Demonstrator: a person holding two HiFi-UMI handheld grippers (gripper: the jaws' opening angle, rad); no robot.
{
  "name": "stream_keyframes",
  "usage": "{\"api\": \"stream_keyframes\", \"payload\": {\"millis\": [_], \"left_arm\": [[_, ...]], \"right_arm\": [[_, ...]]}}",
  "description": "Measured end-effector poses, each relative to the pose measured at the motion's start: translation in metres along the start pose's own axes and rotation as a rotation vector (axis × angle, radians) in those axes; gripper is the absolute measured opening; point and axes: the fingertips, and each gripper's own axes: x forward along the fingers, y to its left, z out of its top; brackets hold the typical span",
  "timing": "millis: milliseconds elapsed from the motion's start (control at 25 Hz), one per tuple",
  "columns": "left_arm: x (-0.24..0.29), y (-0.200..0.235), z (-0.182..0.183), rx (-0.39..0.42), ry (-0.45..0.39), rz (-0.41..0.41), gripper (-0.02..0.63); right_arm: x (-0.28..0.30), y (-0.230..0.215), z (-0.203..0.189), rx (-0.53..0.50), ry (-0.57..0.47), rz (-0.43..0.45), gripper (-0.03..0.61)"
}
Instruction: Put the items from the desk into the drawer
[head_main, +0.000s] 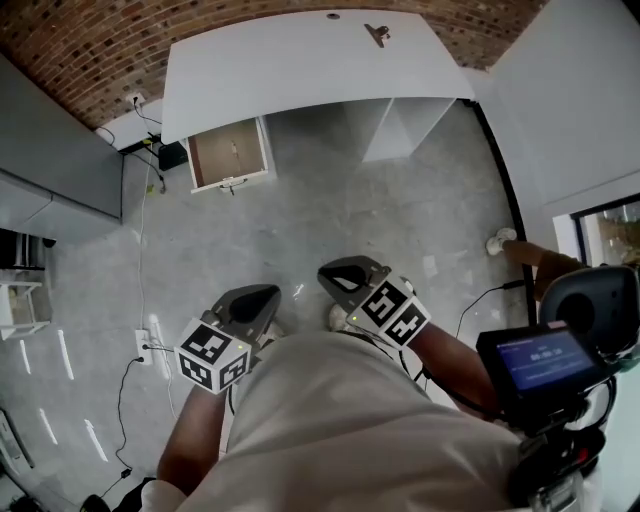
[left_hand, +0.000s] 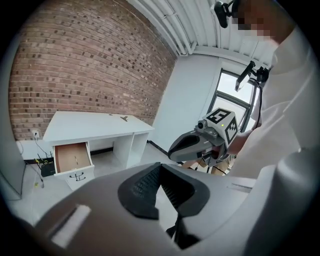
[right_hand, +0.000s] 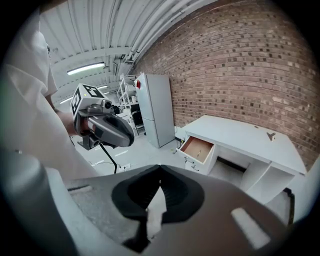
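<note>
A white desk (head_main: 300, 60) stands far ahead against the brick wall. On its top lies one small dark clip-like item (head_main: 378, 35), also seen on the desk from the left gripper (left_hand: 124, 118) and the right gripper (right_hand: 270, 135). The desk's left drawer (head_main: 228, 153) is pulled open; a small thin object lies on its brown bottom. I hold both grippers close to my body, well away from the desk. My left gripper (head_main: 262, 297) has its jaws together with nothing in them. My right gripper (head_main: 345, 275) is likewise shut and holds nothing.
Grey floor lies between me and the desk. A grey cabinet (head_main: 50, 150) stands at the left, with cables and a power socket (head_main: 145, 345) on the floor beside it. A screen device on a stand (head_main: 545, 360) is at my right. White walls close off the right side.
</note>
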Motion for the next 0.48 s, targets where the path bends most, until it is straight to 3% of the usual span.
{"api": "stream_keyframes", "payload": {"millis": [480], "left_arm": [[-0.036,0.016,-0.019,-0.017,0.013,-0.032,0.008]], "right_arm": [[0.034,0.045,0.024,-0.024,0.025,0.028,0.003]]}}
